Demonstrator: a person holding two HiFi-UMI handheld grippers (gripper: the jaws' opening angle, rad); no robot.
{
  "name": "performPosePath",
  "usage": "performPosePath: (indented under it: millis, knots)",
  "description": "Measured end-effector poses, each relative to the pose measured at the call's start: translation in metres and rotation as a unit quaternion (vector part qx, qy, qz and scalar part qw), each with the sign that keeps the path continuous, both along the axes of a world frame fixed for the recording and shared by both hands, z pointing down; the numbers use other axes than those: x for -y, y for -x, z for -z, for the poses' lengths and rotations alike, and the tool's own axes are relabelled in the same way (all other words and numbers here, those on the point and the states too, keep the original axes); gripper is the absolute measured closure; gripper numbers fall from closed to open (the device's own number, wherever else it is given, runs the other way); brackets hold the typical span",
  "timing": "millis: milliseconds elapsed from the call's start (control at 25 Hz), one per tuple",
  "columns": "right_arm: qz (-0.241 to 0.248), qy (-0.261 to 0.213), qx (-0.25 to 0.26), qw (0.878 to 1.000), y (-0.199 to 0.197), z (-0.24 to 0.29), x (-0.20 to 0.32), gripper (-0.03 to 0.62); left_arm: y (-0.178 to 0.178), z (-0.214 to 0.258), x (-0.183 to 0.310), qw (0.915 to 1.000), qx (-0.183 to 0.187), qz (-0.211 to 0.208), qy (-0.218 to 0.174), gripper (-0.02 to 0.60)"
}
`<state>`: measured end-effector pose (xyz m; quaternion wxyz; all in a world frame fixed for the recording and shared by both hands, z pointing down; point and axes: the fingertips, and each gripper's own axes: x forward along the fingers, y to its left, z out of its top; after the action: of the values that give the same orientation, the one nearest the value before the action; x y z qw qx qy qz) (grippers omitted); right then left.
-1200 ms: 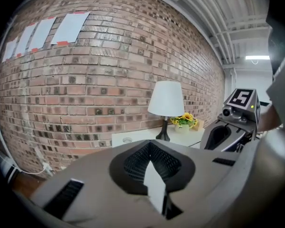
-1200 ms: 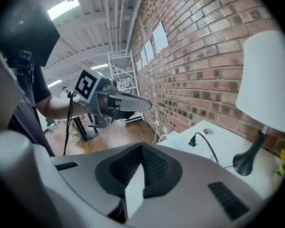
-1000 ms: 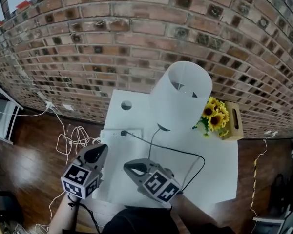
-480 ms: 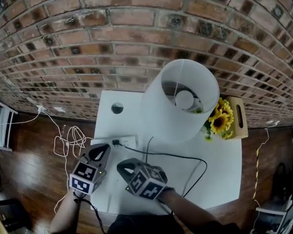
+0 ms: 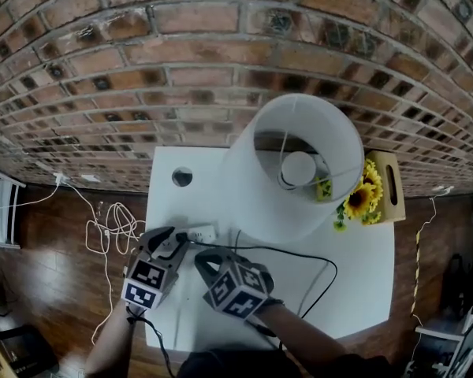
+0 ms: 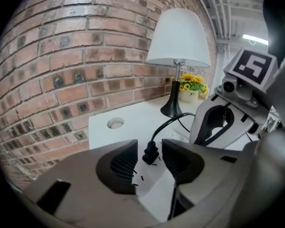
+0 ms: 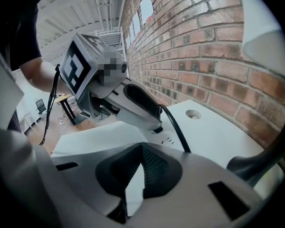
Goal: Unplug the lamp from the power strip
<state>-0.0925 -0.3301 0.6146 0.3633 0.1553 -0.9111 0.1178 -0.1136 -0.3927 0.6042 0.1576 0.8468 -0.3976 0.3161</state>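
I'm lowering both grippers toward the table, and the left gripper point(image 6: 149, 161) is now reaching the power strip point(image 5: 201, 233). Its jaws have just been opening, so the lamp's black plug point(image 6: 150, 153) is now standing between its fingers point(image 6: 123, 165), with neither pad touching it. The right gripper point(image 7: 141, 148) is coming down just beside the left one, and the black cord point(image 7: 178, 129) is now lying just beyond its fingertips.
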Motion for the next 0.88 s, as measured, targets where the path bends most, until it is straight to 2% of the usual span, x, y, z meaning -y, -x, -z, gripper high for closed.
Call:
performPosePath:
  millis: [160,240,280,400,520,720,880]
  knots:
    - [-0.023,-0.011,-0.008,1.000,0.000,-0.008,0.011,0.597,-0.005,-0.010,0.003,0.9999,0.011,-0.011,0.002,0.407]
    - [-0.031,-0.012,-0.006,0.999,0.000,-0.011,0.016,0.597,-0.007,-0.012,0.005,0.9998,0.016,-0.014,-0.003,0.434]
    - [-0.036,-0.010,-0.001,0.999,0.001,-0.011,0.018,0.597,-0.007,-0.013,0.005,0.9997,0.016,-0.015,-0.004,0.456]
    - [-0.050,0.002,0.011,0.999,0.002,-0.011,0.025,0.597,-0.007,-0.014,0.004,0.9999,0.004,-0.013,-0.002,0.460]
    - [-0.049,-0.003,0.005,0.999,0.003,-0.012,0.030,0.597,-0.006,-0.014,0.005,1.0000,-0.003,-0.009,0.000,0.462]
    - [-0.036,-0.039,-0.007,0.999,0.008,-0.009,0.031,0.597,-0.006,-0.015,0.005,0.9999,-0.006,-0.009,0.008,0.463]
    - [-0.044,-0.046,-0.011,0.998,0.009,-0.010,0.037,0.597,-0.006,-0.015,0.005,0.9997,-0.013,-0.010,0.017,0.465]
